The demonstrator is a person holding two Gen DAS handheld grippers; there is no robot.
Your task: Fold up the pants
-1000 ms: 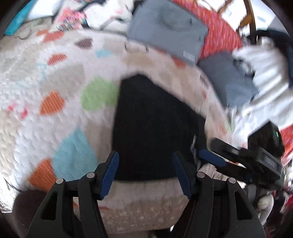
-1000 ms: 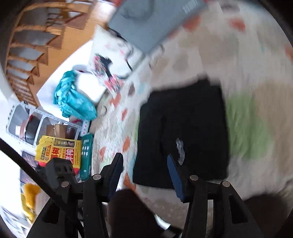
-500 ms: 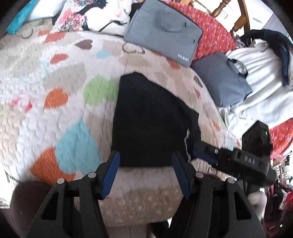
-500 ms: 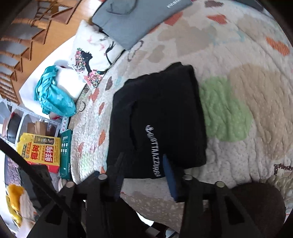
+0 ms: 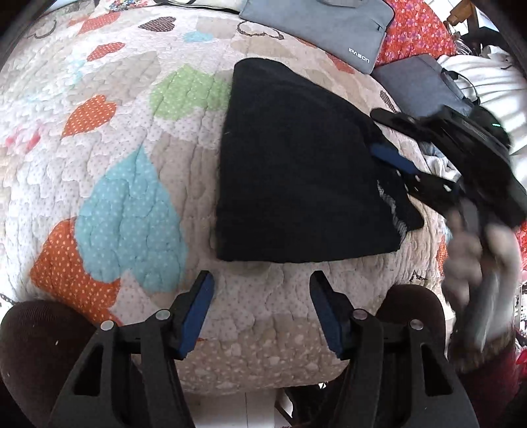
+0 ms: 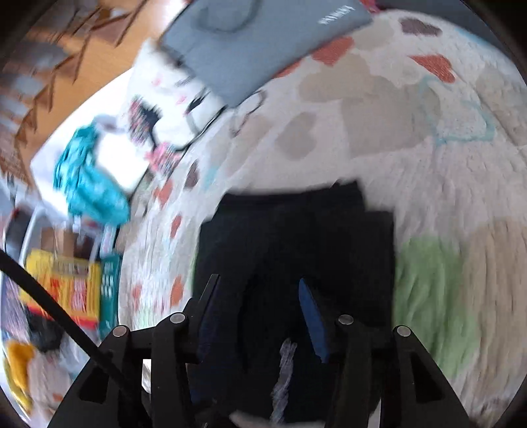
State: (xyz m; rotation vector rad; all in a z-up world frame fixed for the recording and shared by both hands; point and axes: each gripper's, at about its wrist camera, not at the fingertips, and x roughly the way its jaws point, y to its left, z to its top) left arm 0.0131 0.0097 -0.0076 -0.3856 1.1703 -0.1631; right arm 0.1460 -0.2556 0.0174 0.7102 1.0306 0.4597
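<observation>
Folded black pants (image 5: 296,171) lie flat on the heart-patterned quilt (image 5: 131,197). My left gripper (image 5: 262,280) hovers open just short of their near edge, with only quilt between its blue pads. My right gripper (image 5: 385,135) reaches in from the right, one blue pad (image 5: 392,158) resting at the pants' right edge. The right wrist view is blurred. There the right gripper (image 6: 257,283) stands over the black pants (image 6: 296,230) with its jaws apart and the cloth beneath them; white lettering (image 6: 283,362) shows low between the fingers. A blurred hand (image 5: 467,250) holds that gripper.
A grey laptop sleeve (image 5: 319,26), a second grey bag (image 5: 425,85), red floral cloth (image 5: 415,29) and white cloth (image 5: 487,79) lie beyond the pants. Off the bed's side are a printed pillow (image 6: 158,108), teal cloth (image 6: 89,184) and a yellow box (image 6: 62,286).
My left gripper has drawn back off the pants' near edge and sunk a little. The right gripper has slid further in over the pants, its jaws slightly narrower.
</observation>
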